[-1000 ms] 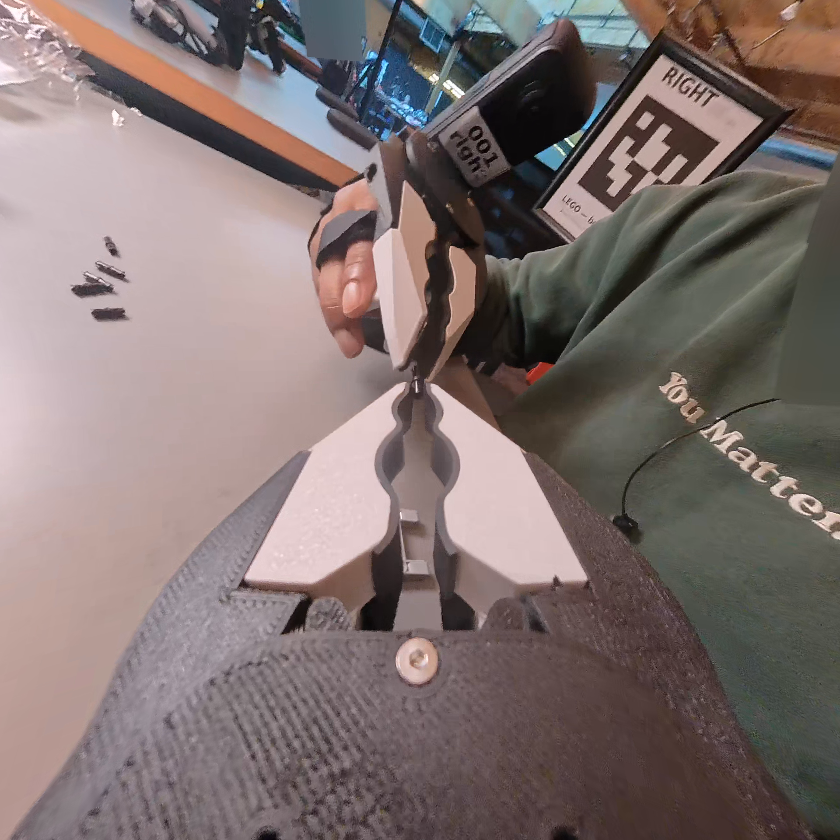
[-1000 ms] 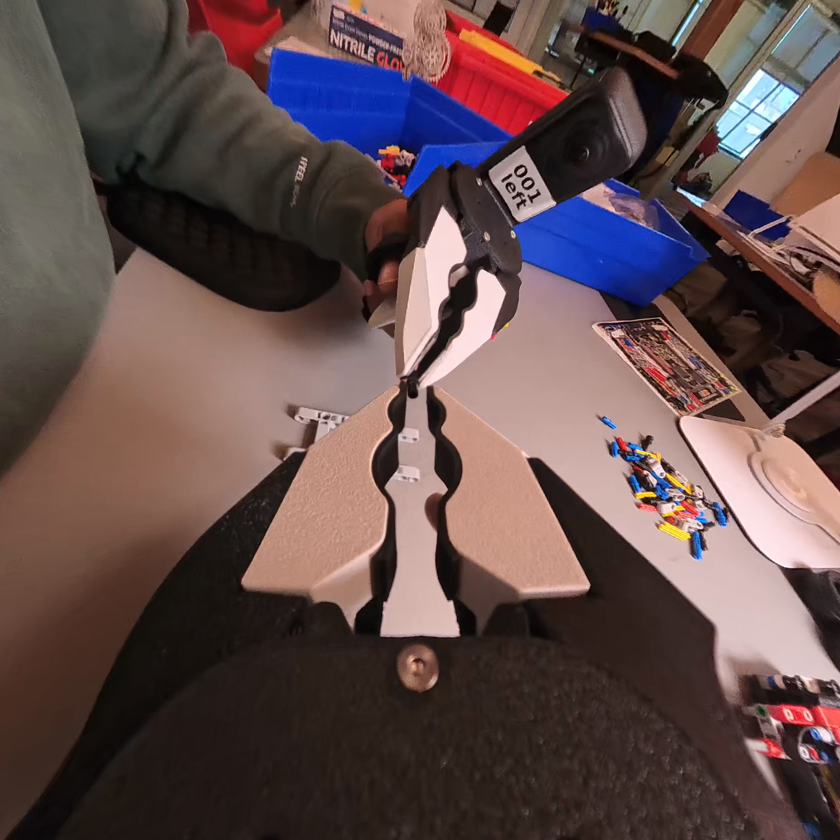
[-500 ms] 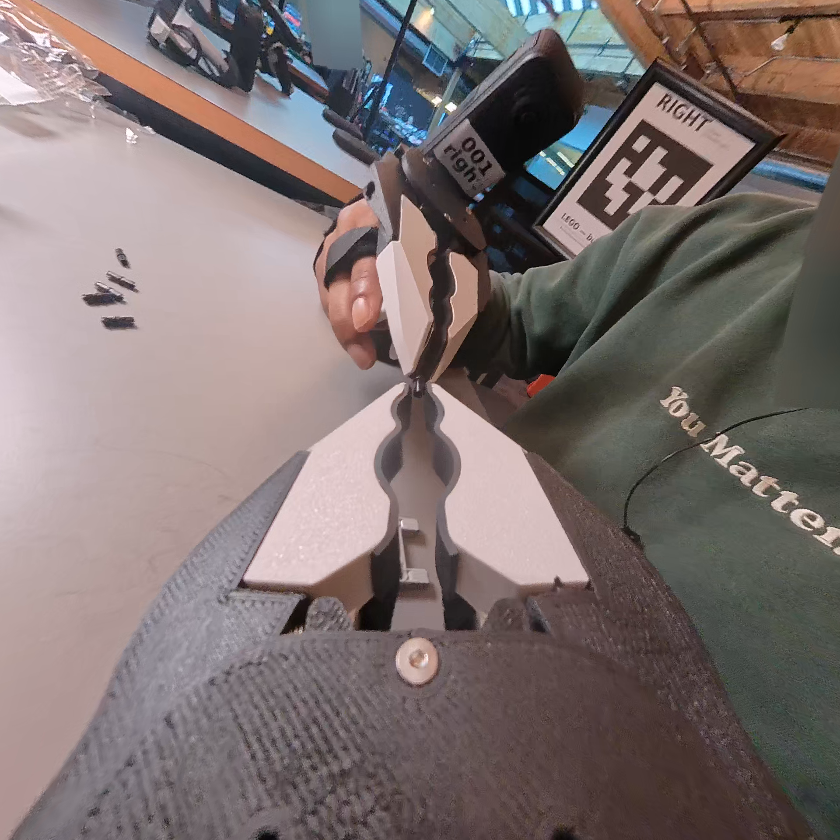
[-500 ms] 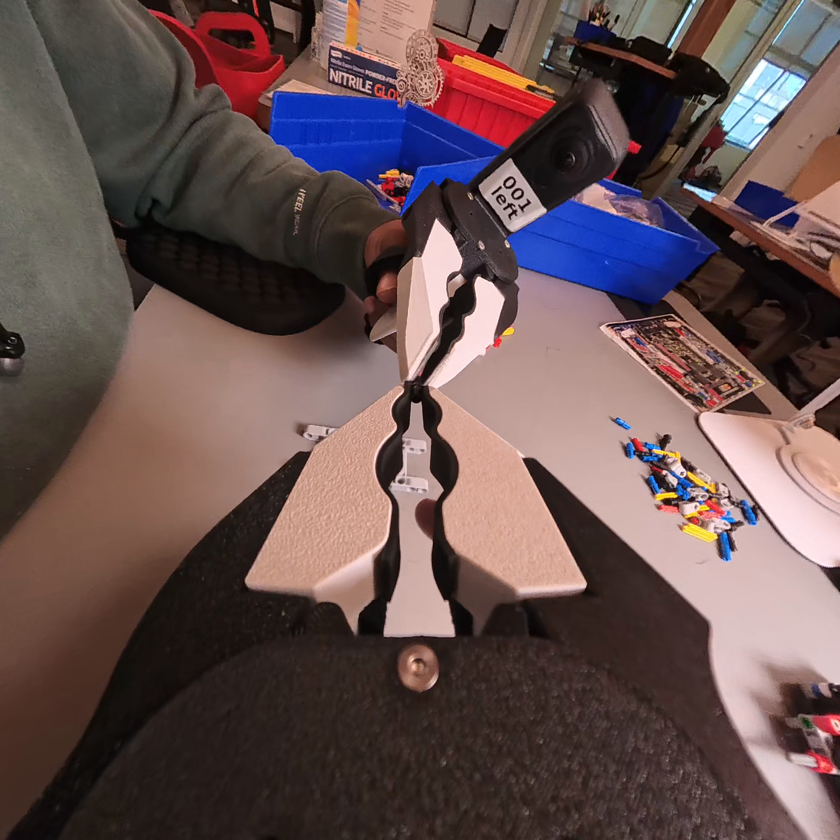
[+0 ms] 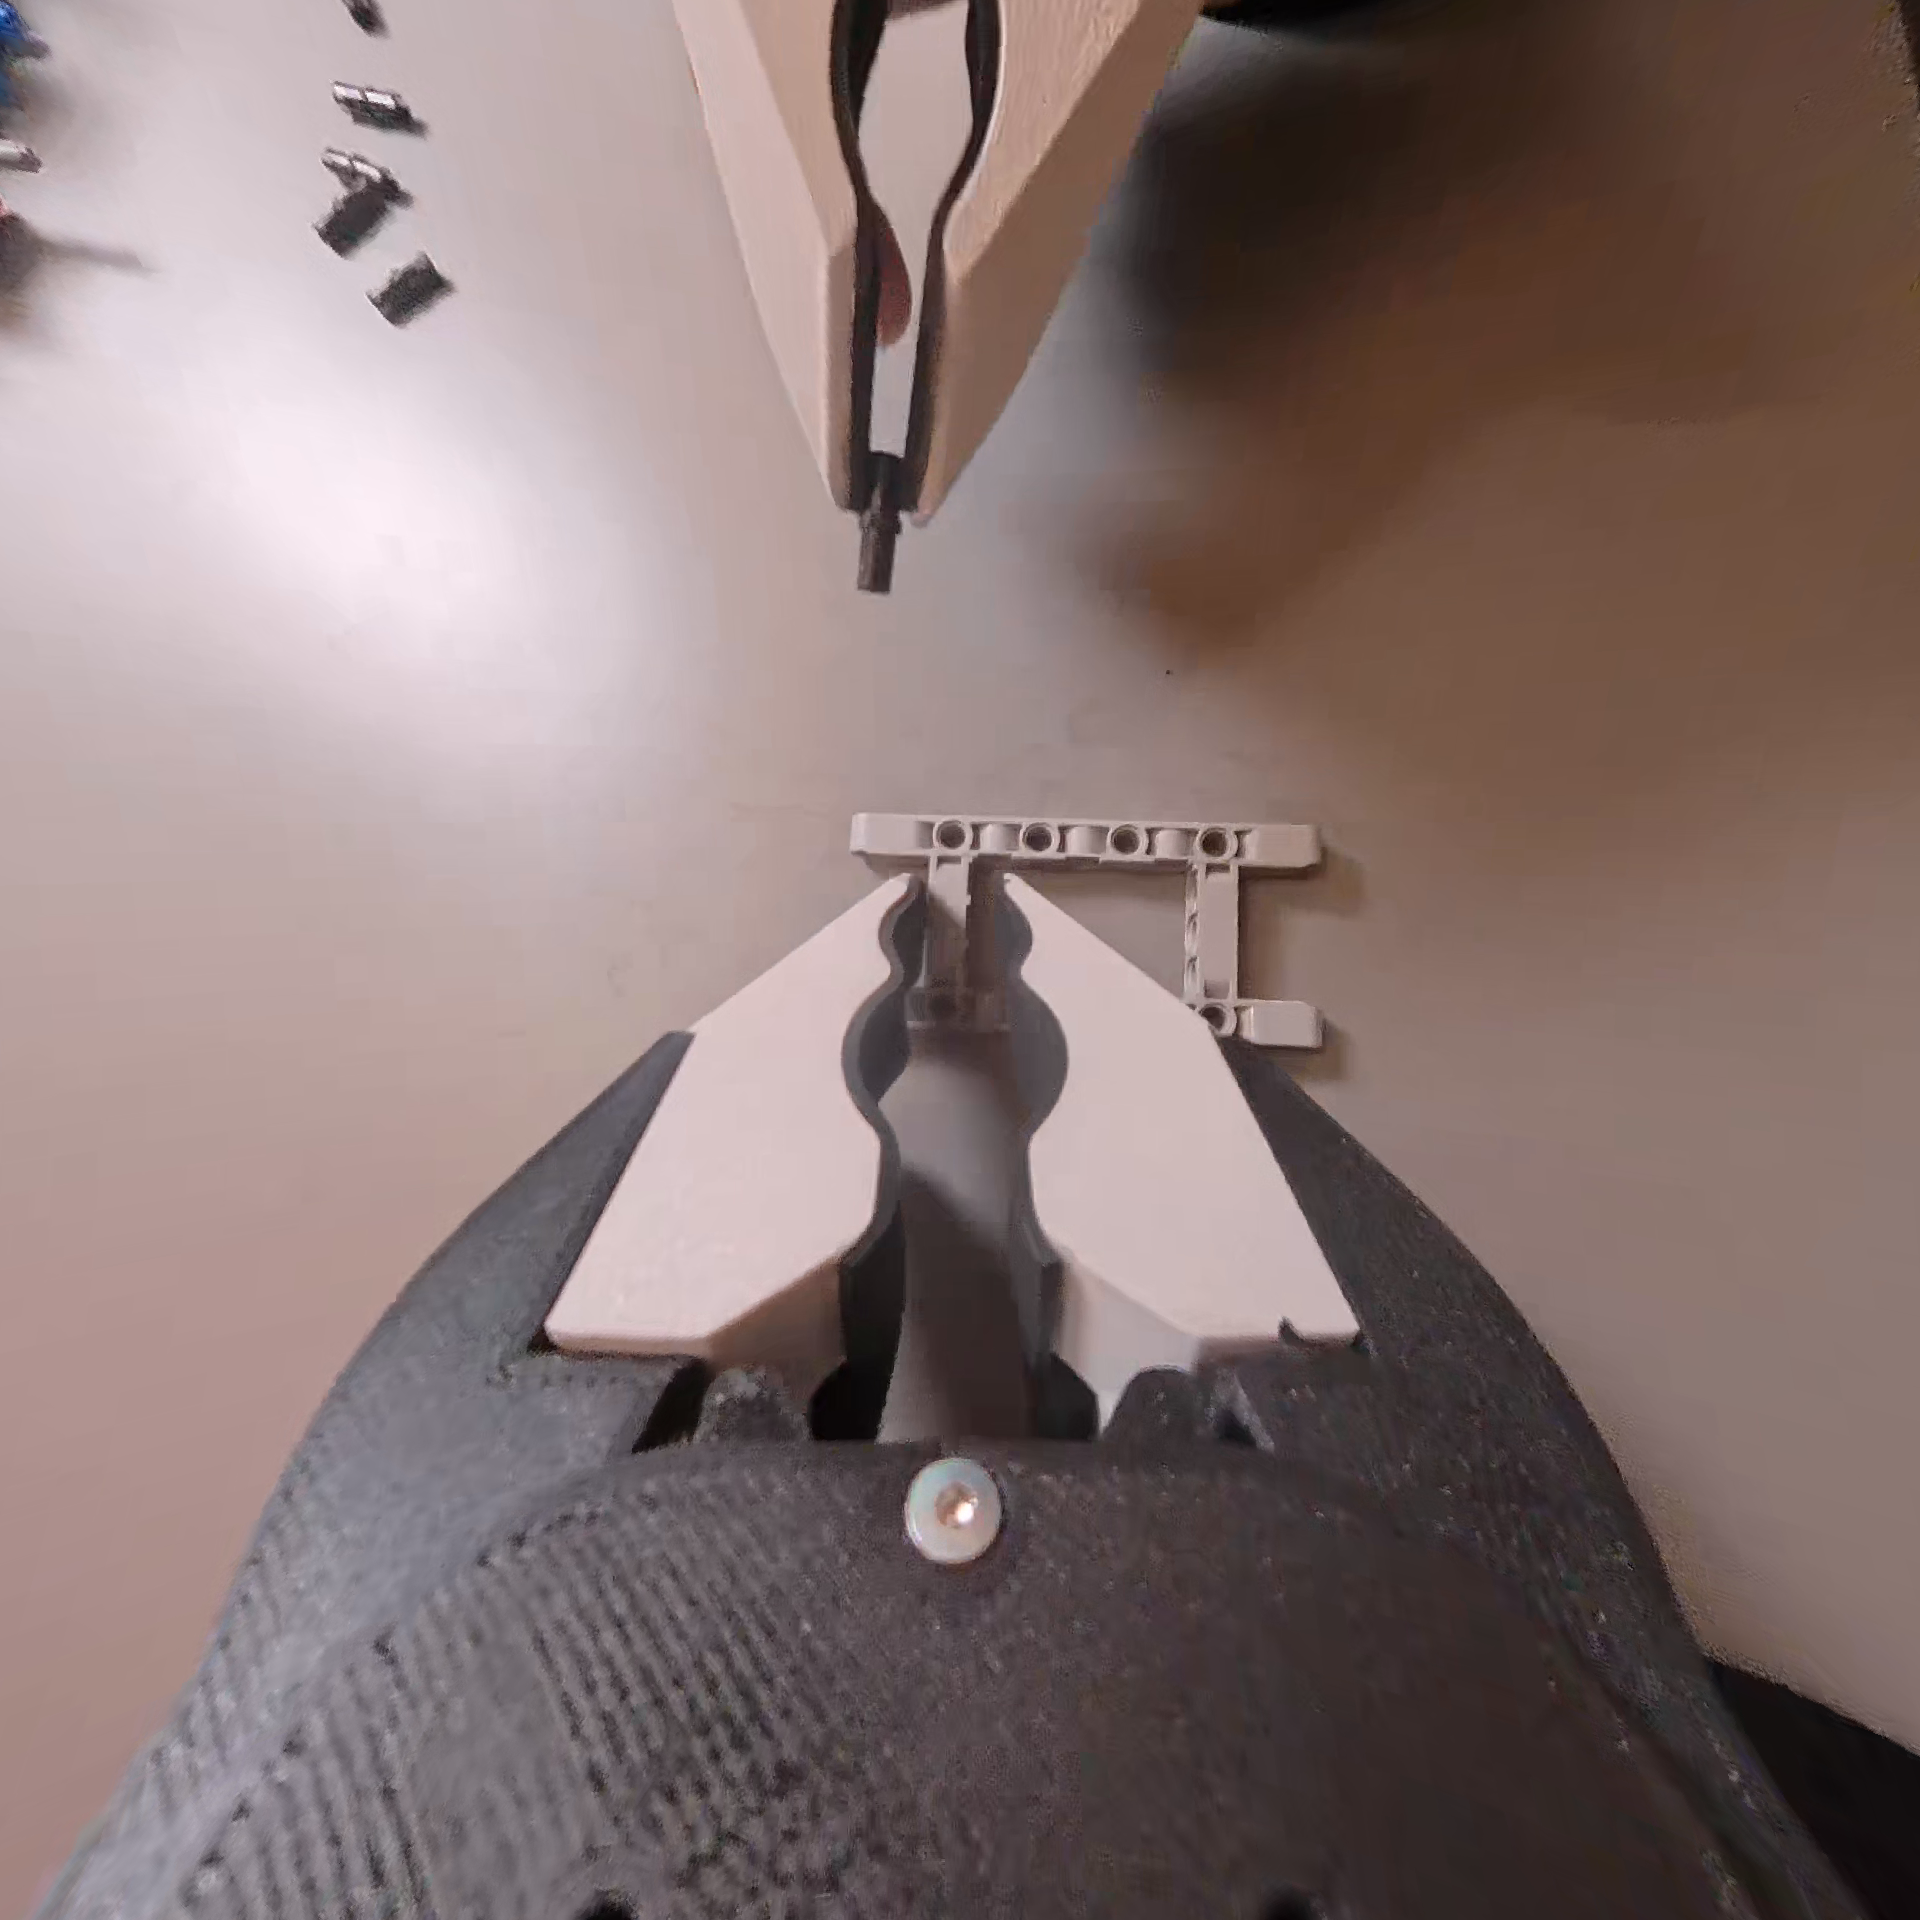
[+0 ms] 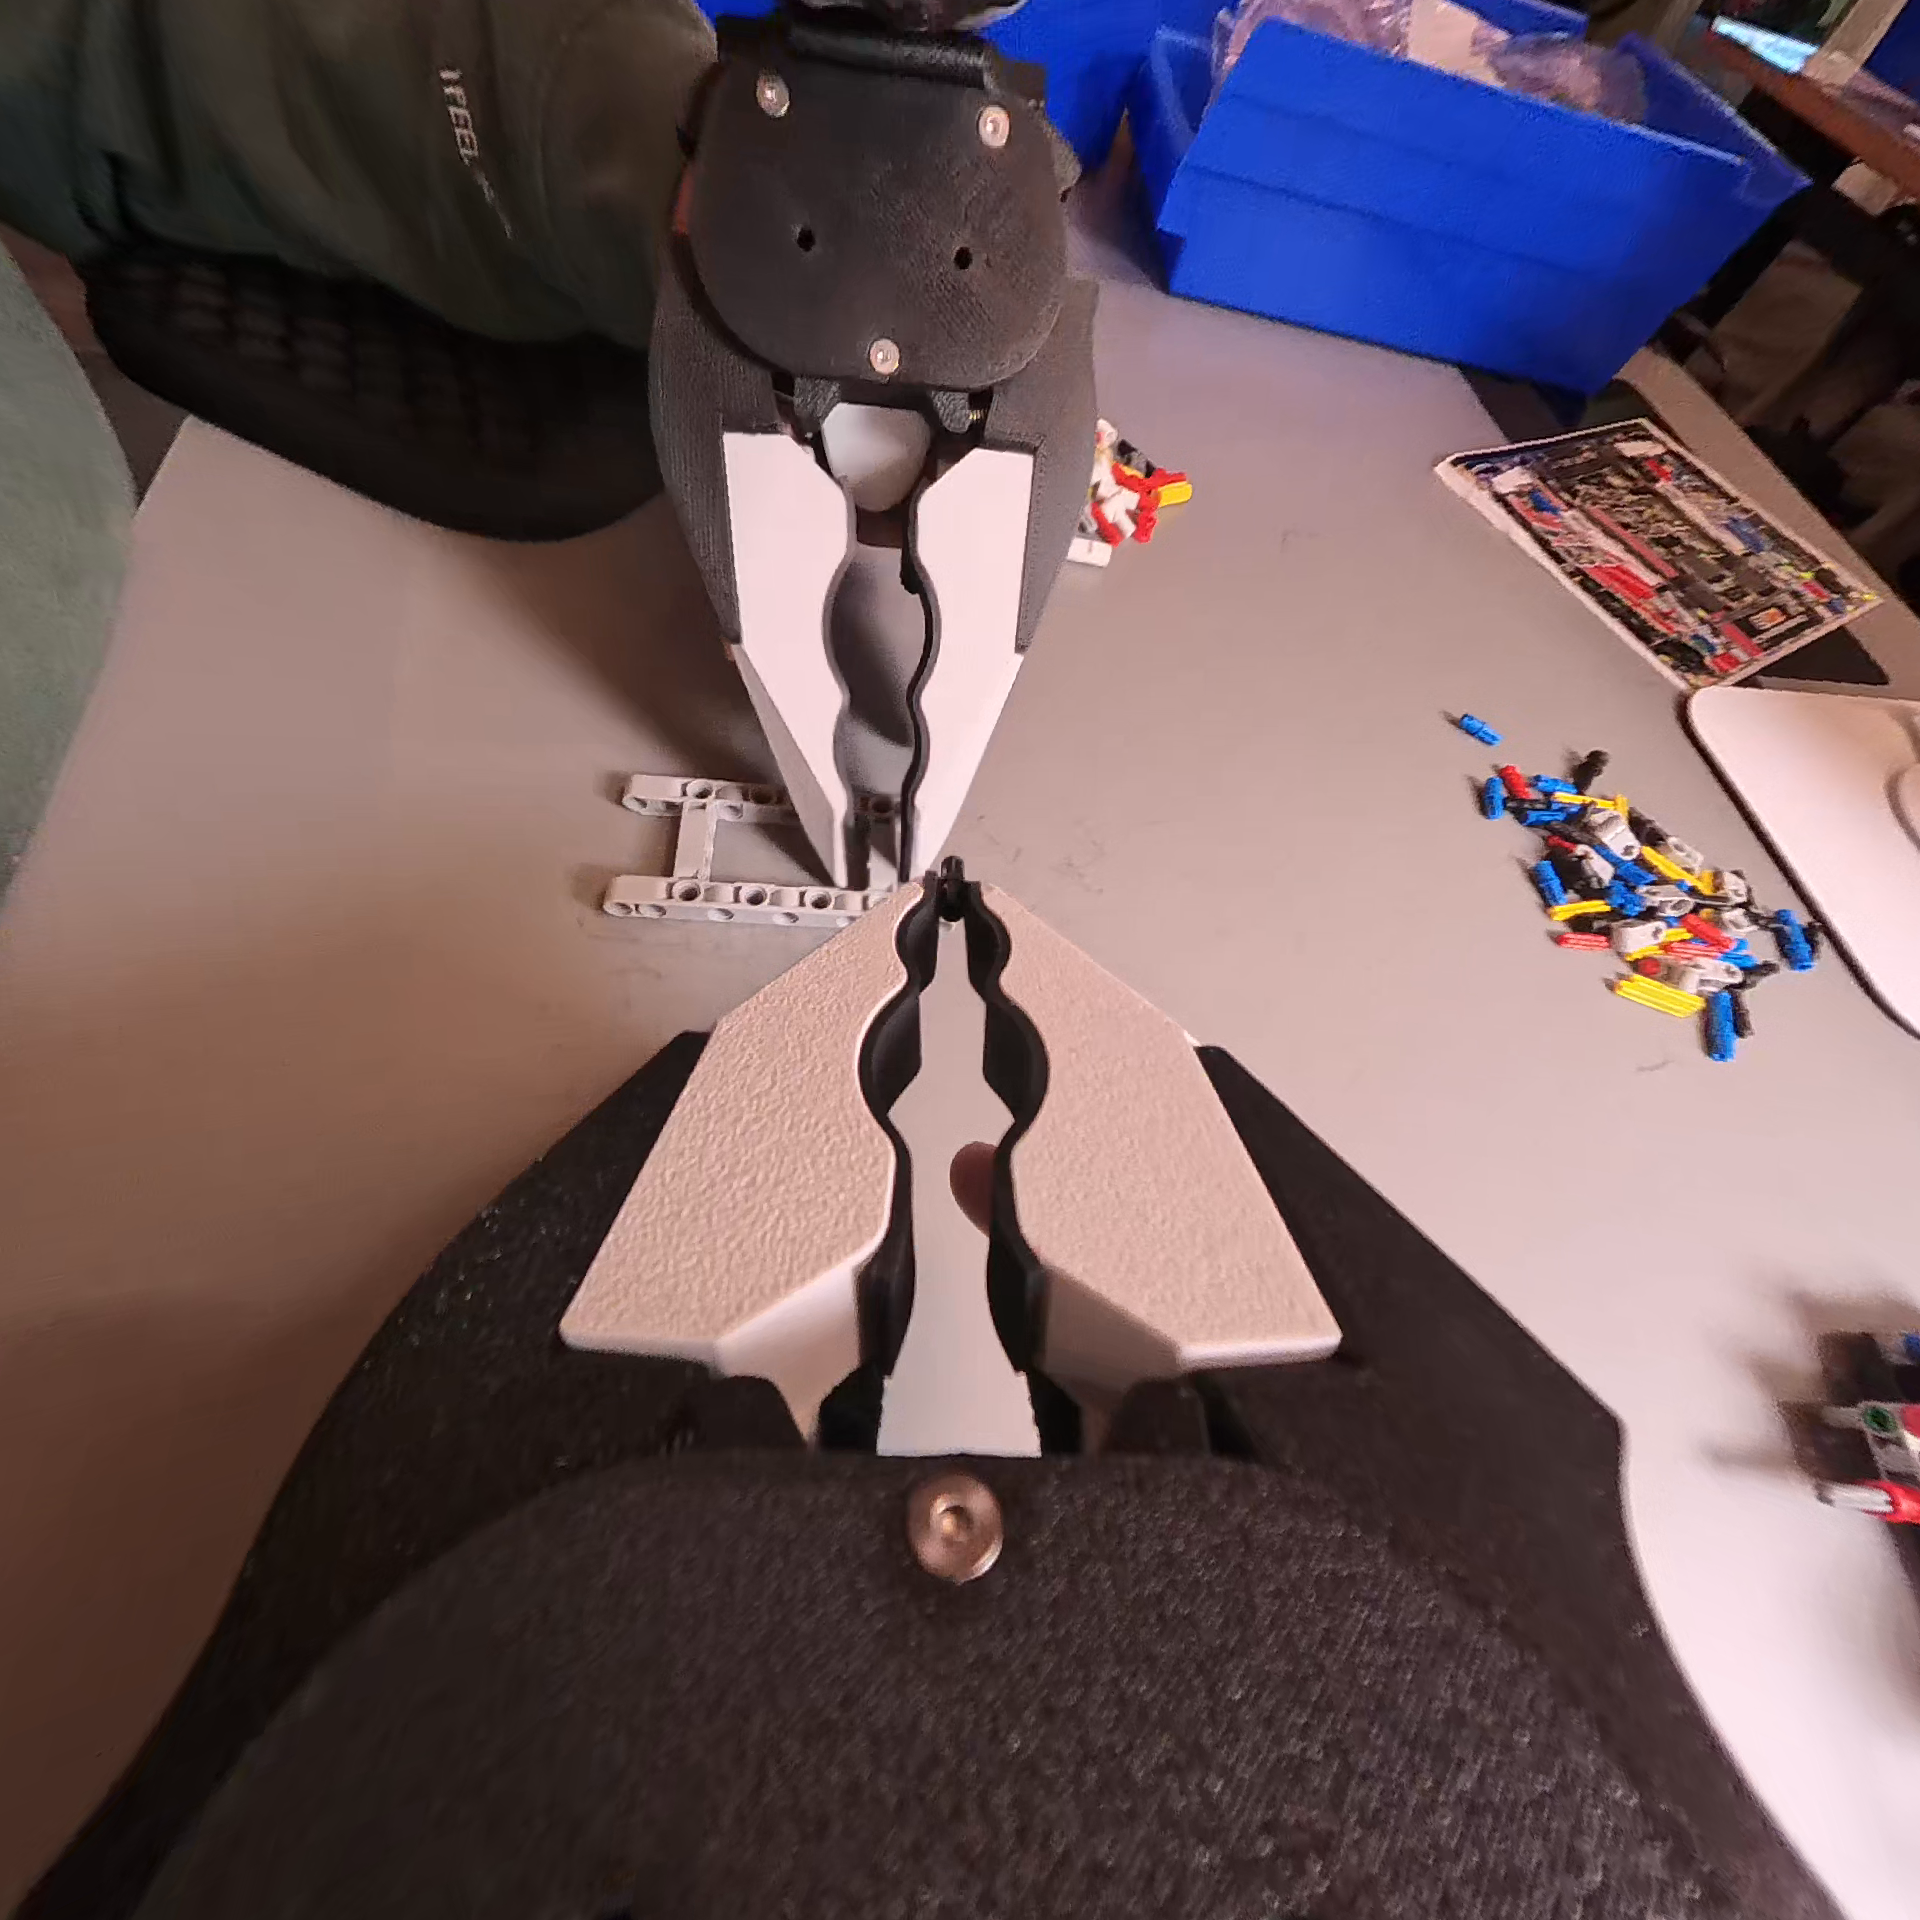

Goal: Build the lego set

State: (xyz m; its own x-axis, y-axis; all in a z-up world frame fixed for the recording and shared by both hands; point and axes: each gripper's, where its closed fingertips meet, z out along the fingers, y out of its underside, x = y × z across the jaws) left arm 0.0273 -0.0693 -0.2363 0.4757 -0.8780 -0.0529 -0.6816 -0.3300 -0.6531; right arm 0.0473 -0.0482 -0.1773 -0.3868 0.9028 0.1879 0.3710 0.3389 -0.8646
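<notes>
A pale grey surface [image 6: 1299,727], with blue bins [image 6: 1455,208] along its far edge and a printed instruction booklet [image 6: 1652,551] lying to the right. Near the booklet, a loose heap of small blue, yellow, red and black pieces [image 6: 1642,904]; behind the left gripper, a smaller red and yellow cluster [image 6: 1132,488]. Flat on the surface near the middle, a light grey lego frame [image 5: 1081,836], two long holed beams joined by short cross pieces. Left gripper [image 5: 961,883] lowered onto it, jaws clenched on one cross piece of the frame, tips touching the far beam. Right gripper [image 6: 951,896] held just beside, its tips near those of the left, jaws grasping a short black pin [image 5: 876,540] that sticks out past the tips. In the left wrist view, pin hanging well apart from the frame; whether above the surface or touching it, cannot tell. A few more dark pins [image 5: 374,197] scattered off to the upper left in that view. A green sleeve [image 6: 364,156] behind the left gripper, resting by a black pad [image 6: 364,416]
</notes>
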